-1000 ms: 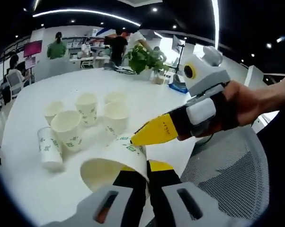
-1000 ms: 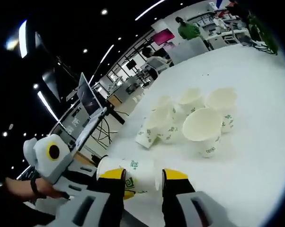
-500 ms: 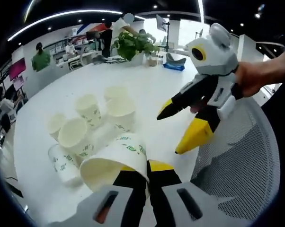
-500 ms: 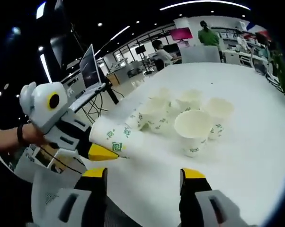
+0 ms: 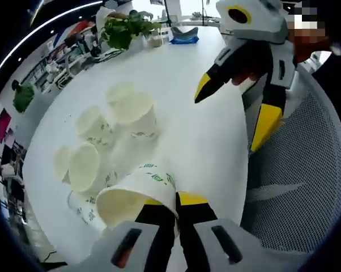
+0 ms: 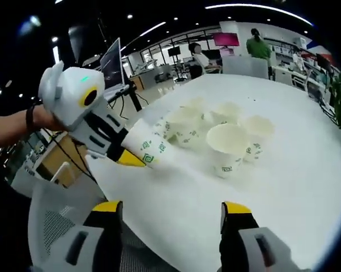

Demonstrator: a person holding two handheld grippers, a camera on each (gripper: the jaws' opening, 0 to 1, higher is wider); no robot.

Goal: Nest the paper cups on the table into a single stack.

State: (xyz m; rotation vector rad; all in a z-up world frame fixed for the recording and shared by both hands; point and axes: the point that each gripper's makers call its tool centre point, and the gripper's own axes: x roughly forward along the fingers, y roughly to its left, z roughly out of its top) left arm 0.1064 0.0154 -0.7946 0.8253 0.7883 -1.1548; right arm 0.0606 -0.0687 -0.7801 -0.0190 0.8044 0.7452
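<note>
My left gripper (image 5: 176,202) is shut on the rim of a white paper cup with green print (image 5: 137,194), held tilted above the round white table (image 5: 199,141). Several more cups stand clustered on the table (image 5: 133,116), and one lies on its side (image 5: 85,207). The right gripper (image 5: 231,110) hovers open at the upper right, apart from the held cup. In the right gripper view its own jaws (image 6: 171,208) stand wide open with nothing between them. The left gripper (image 6: 131,158) holds the cup (image 6: 149,145) at the left, next to the cup cluster (image 6: 227,141).
A grey mesh chair (image 5: 295,187) sits by the table's near edge. A potted plant (image 5: 125,28) and small items stand on the far side. A laptop (image 6: 111,62) sits on a stand at the left, and people are in the background office.
The right gripper has opened wider and drawn back from the cup, which had been between its jaws. The left gripper keeps hold of the cup. Both views have shifted.
</note>
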